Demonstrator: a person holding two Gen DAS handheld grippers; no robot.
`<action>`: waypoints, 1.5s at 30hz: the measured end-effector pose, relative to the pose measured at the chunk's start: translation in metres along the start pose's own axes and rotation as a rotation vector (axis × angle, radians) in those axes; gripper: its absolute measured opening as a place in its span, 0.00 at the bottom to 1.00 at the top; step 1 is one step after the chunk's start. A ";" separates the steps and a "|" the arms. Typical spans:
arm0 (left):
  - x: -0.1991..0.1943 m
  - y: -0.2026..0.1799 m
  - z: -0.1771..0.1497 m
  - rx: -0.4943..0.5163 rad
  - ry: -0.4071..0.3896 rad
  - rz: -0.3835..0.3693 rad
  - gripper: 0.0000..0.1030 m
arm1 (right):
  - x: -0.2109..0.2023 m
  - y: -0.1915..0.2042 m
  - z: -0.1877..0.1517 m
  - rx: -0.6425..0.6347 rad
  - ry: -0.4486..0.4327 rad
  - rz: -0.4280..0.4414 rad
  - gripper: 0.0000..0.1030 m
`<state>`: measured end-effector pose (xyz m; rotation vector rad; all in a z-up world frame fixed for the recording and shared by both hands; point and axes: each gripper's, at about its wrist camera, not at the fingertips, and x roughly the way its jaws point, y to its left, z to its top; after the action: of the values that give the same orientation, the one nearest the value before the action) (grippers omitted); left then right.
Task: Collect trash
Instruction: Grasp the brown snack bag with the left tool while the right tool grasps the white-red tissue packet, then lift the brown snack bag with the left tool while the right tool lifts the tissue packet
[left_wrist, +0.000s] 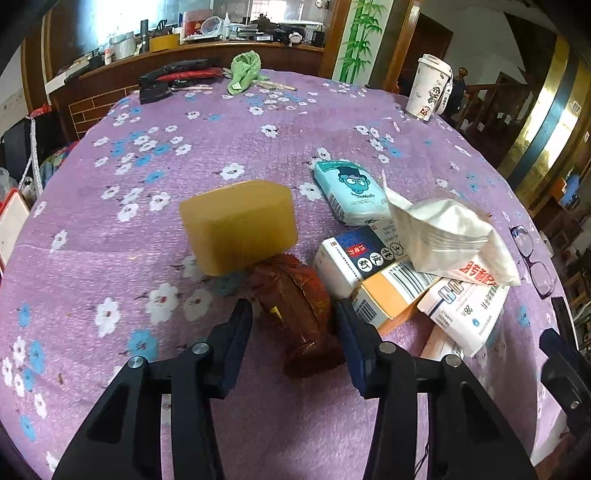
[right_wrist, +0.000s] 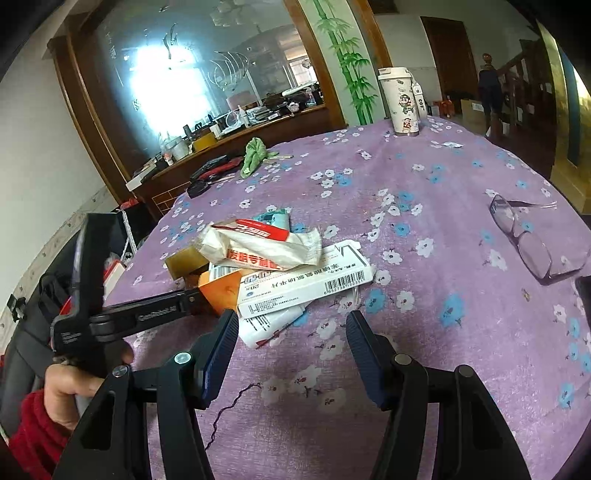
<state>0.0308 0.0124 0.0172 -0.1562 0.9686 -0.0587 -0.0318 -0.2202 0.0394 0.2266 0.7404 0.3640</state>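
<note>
Brown crumpled wrapper (left_wrist: 295, 314) lies between the left gripper (left_wrist: 293, 325)'s 2 spread fingers, beside the box pile (left_wrist: 388, 280), so pickup seems underway, needing a squeeze, while the right gripper (right_wrist: 291, 332) hangs spread, empty.

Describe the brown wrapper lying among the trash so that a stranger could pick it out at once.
On the purple flowered tablecloth, find the pile of boxes. The brown wrapper lies left of the orange-ended box, just below the yellow block. It alone is dark, crinkled and reddish-brown.
</note>
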 end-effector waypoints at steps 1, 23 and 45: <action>0.002 0.000 0.001 -0.005 0.001 -0.003 0.44 | 0.000 0.000 0.001 0.002 0.001 0.001 0.63; -0.046 0.031 -0.034 0.031 -0.103 -0.007 0.26 | 0.053 -0.013 0.063 0.066 0.052 -0.023 0.63; -0.076 0.065 -0.063 -0.004 -0.141 0.012 0.26 | 0.054 0.056 0.034 -0.094 0.155 0.207 0.52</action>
<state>-0.0651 0.0790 0.0337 -0.1561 0.8286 -0.0347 0.0149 -0.1500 0.0486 0.1878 0.8524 0.6172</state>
